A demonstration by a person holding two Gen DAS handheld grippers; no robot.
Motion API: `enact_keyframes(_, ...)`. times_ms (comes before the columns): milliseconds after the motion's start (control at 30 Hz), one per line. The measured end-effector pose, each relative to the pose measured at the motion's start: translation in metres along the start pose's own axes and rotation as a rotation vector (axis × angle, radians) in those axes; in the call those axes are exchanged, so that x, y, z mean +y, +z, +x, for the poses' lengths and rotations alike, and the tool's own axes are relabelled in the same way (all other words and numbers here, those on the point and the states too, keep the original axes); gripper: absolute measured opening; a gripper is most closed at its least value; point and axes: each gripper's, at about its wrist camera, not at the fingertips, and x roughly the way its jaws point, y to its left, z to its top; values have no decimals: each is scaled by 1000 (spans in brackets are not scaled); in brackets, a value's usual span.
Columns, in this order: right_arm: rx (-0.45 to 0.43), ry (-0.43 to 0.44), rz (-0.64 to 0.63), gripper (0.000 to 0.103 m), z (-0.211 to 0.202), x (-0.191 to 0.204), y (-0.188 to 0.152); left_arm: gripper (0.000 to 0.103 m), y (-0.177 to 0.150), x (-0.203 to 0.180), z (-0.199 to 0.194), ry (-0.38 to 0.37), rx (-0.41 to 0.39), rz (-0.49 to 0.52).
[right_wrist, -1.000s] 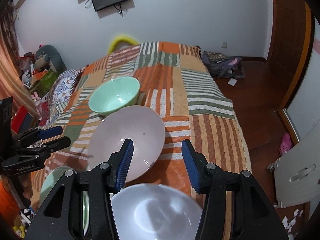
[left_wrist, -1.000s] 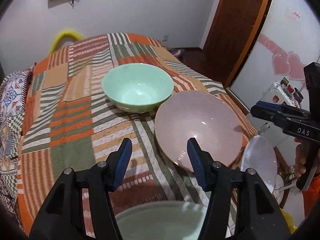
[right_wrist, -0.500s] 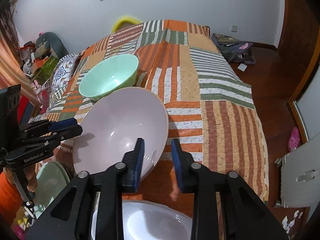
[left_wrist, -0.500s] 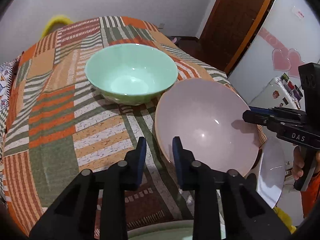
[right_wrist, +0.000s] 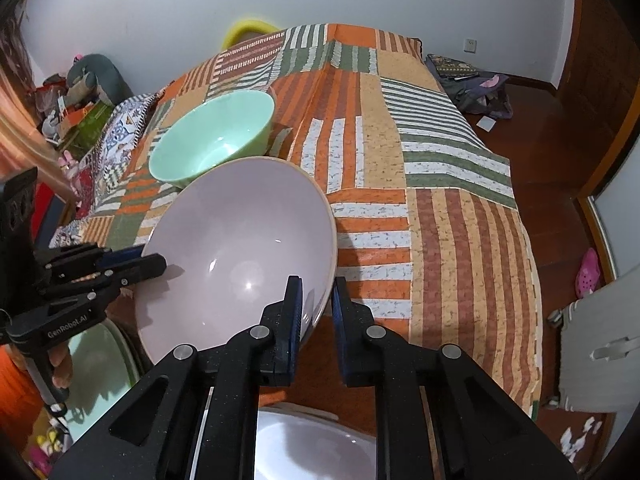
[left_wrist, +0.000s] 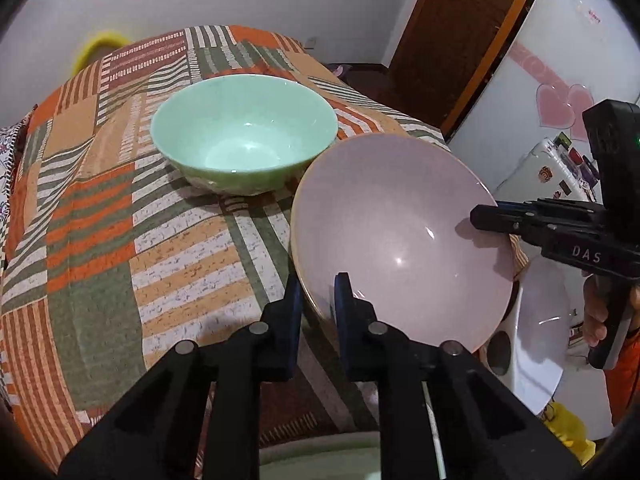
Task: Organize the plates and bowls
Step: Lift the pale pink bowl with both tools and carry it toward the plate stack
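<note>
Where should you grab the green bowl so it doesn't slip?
Probably by the rim. The green bowl sits upright and open on the bedspread, with thin, flaring walls. Coming from above, one jaw could go inside and one outside. Its left edge looks easiest, since the pink bowl crowds the right side.

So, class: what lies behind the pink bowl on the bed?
Behind the pink bowl stands a green bowl, empty inside, on the striped bedspread. Its near wall is hidden by the pink rim, so contact is unclear.
</note>
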Motion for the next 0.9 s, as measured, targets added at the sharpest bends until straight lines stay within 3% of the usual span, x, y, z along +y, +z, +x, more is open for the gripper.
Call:
enact_keyframes(367,-38,15,-25,13,-10,22,-2,15,-9,8,-36,8,-54,-38)
enact_keyframes(633,-92,51,-53,14,-30,53,5,15,-14,15,-87,35,-143,-53)
enact_keyframes(900,-140,95,-113,14,-52,103,1,15,-44,32,-154,85,-223,-72)
